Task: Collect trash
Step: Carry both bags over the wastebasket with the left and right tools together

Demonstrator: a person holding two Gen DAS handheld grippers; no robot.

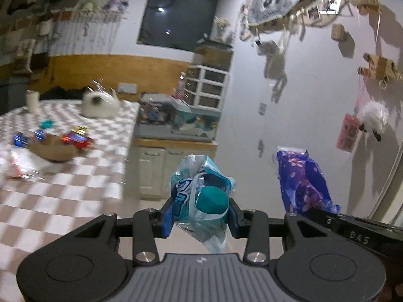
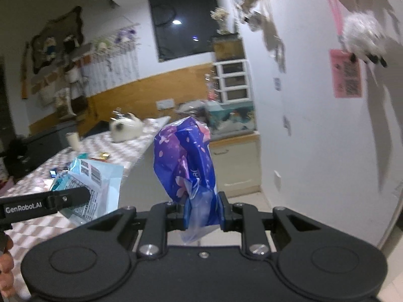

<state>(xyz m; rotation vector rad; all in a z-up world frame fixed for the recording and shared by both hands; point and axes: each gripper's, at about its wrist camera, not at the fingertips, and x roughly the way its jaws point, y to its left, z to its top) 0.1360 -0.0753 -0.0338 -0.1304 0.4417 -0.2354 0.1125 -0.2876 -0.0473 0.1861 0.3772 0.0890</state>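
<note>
1. The left gripper (image 1: 200, 212) is clamped on a crumpled teal wrapper (image 1: 201, 196), which stands up between the blue pads and hangs a little below them, held in the air past the table edge.
2. The right gripper (image 2: 203, 210) is clamped on a purple bag (image 2: 186, 161) printed with pink blossoms; the bag rises tall above the jaws.
3. In the left view, the purple bag (image 1: 302, 181) sits at 3 o'clock of the teal wrapper, apart from it.
4. In the right view, the teal wrapper (image 2: 93, 188) shows at 9 o'clock of the purple bag.
5. The checked table (image 1: 63, 201) lies at 9 o'clock in the left view, carrying a basket (image 1: 51, 151), red packets (image 1: 76, 139) and blue foil scraps (image 1: 21, 138), all blurred.
6. A white cat (image 1: 100, 103) lies at the table's far end.
</note>
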